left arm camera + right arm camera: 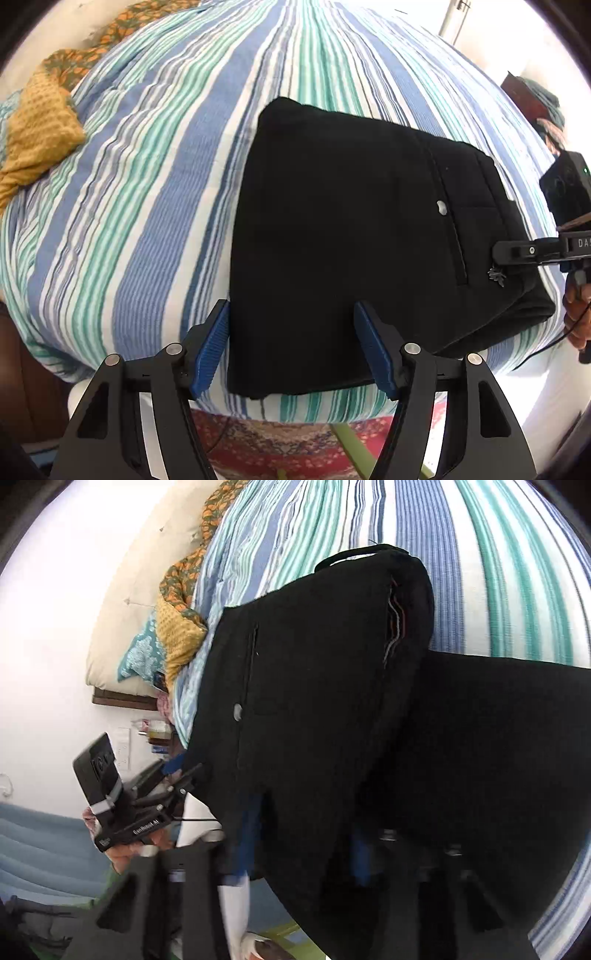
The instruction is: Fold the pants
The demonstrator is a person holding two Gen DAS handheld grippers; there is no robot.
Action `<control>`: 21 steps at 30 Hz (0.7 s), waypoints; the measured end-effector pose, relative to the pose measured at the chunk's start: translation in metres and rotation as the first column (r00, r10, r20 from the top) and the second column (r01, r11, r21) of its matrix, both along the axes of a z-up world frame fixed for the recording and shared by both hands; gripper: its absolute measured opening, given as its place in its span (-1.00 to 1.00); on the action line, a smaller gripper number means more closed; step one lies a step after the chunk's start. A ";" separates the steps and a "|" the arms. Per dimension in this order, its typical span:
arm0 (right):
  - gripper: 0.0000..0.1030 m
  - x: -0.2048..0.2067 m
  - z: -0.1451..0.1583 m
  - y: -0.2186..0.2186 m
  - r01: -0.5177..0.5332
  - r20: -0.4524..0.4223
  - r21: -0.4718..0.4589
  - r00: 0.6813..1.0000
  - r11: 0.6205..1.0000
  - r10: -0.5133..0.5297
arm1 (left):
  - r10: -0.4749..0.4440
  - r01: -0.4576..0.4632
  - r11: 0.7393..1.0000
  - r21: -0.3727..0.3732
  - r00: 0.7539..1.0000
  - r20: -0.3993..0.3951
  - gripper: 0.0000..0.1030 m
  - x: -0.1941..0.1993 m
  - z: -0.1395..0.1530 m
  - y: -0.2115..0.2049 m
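the black pants (332, 240) lie folded on the striped bedspread (147, 184) near the bed's front edge. they are judged soft, thick and fairly heavy, so a fold would likely sag unless taken at an edge or a corner, through all layers. a pocket seam and a small pale button (441, 206) are seen on the upper face, the waist end toward the right.

the left gripper (291, 350) is held open, its blue fingers (210, 350) straddling the near edge without pressing. the right gripper (295, 864) is blurred; its fingers appear closed on the cloth's right edge, which is seen lifted.
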State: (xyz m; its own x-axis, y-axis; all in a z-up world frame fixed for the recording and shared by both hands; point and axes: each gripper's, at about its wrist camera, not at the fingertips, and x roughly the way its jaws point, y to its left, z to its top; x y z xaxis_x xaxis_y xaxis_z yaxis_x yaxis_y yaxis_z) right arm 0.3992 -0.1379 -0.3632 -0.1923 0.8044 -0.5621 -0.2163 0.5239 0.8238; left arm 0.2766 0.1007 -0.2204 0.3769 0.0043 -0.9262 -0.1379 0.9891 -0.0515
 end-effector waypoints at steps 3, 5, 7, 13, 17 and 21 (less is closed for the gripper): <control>-0.54 -0.006 0.015 -0.012 0.071 -0.006 0.118 0.998 0.991 -0.070 | 0.016 -0.015 0.999 -0.029 0.998 0.061 0.32 -0.010 0.023 0.010; -0.55 -0.011 0.032 -0.023 0.113 -0.003 0.193 0.993 0.975 -0.115 | 0.020 -0.018 1.000 -0.020 0.995 0.100 0.32 -0.015 0.039 0.015; -0.55 -0.017 0.051 -0.034 0.135 0.008 0.251 0.990 0.958 -0.142 | 0.023 -0.021 1.000 -0.015 0.991 0.129 0.32 -0.017 0.051 0.017; -0.55 -0.034 0.088 -0.085 0.176 0.049 0.295 0.979 0.939 -0.199 | -0.009 0.016 0.999 -0.035 0.985 0.174 0.34 -0.021 0.066 0.004; -0.55 -0.047 0.066 -0.127 0.219 0.054 0.171 0.971 0.961 -0.231 | -0.071 0.072 0.997 -0.007 0.988 0.138 0.34 -0.011 0.046 -0.016; -0.05 -0.059 0.013 -0.146 0.259 0.094 -0.161 0.965 0.952 -0.246 | -0.120 0.115 0.991 0.073 0.990 0.069 0.34 -0.004 0.019 -0.036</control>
